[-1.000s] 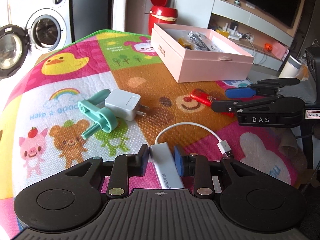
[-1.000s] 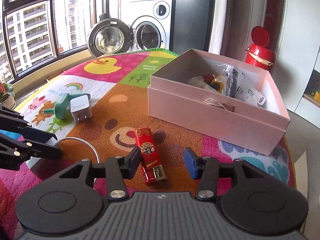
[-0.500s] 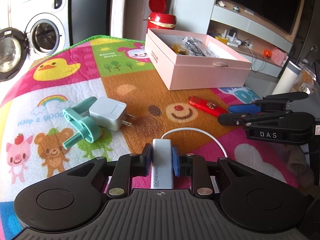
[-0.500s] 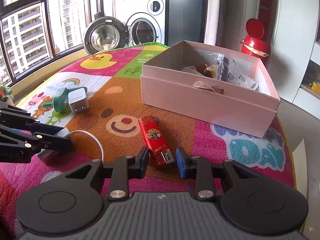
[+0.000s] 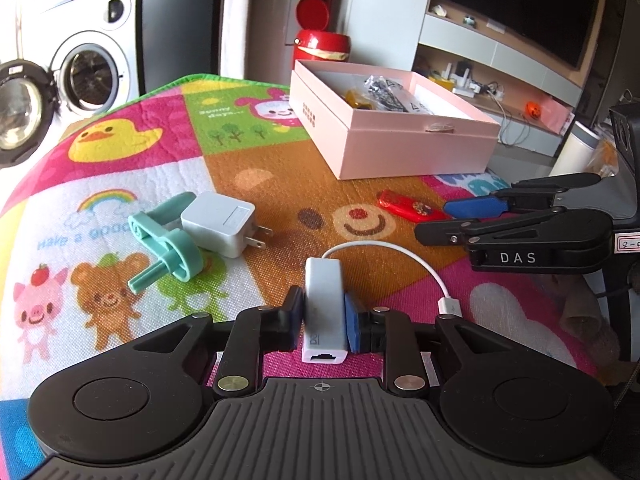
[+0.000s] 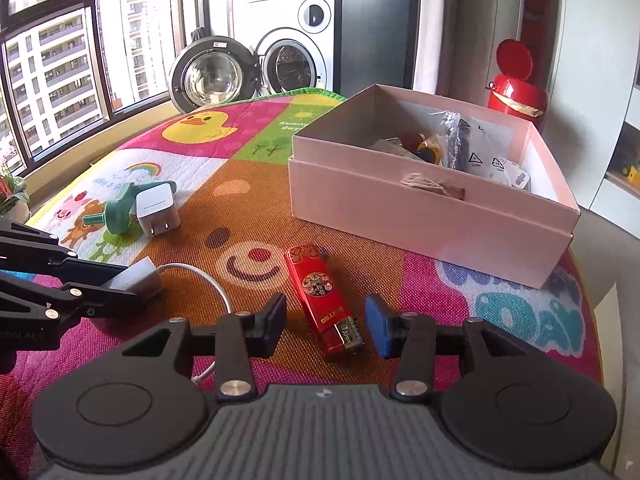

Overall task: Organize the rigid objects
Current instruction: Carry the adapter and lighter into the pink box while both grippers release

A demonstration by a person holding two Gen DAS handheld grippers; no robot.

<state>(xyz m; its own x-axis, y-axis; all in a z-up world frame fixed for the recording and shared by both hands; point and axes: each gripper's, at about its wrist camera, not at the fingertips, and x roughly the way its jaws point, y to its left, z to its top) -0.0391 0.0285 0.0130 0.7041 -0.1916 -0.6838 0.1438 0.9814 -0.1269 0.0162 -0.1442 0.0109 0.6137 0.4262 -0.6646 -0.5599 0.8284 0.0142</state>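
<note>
1. Left wrist view, nearest: the left gripper (image 5: 323,322) is clamped on the white rectangular plastic network adapter (image 5: 323,304), pads pressing both long sides, its port end toward the camera. Keep that squeeze steady; its thin white cable (image 5: 416,258) trails on the colourful cartoon play mat (image 5: 248,152) and could drag, so lift straight up first.
2. Right wrist view, nearest: the right gripper (image 6: 326,322) has its jaws opening, and the glossy red plastic lighter (image 6: 323,300) lies on the mat between them, touched by neither pad. Centre the pads on its long sides before closing.
3. Farther: the white square wall charger (image 5: 218,224) touches the teal plastic clip (image 5: 166,242); separate them when picking.
4. Farthest: the open pale pink cardboard box (image 6: 424,216), already part-filled, is the likely destination; clear its wall before lowering.
</note>
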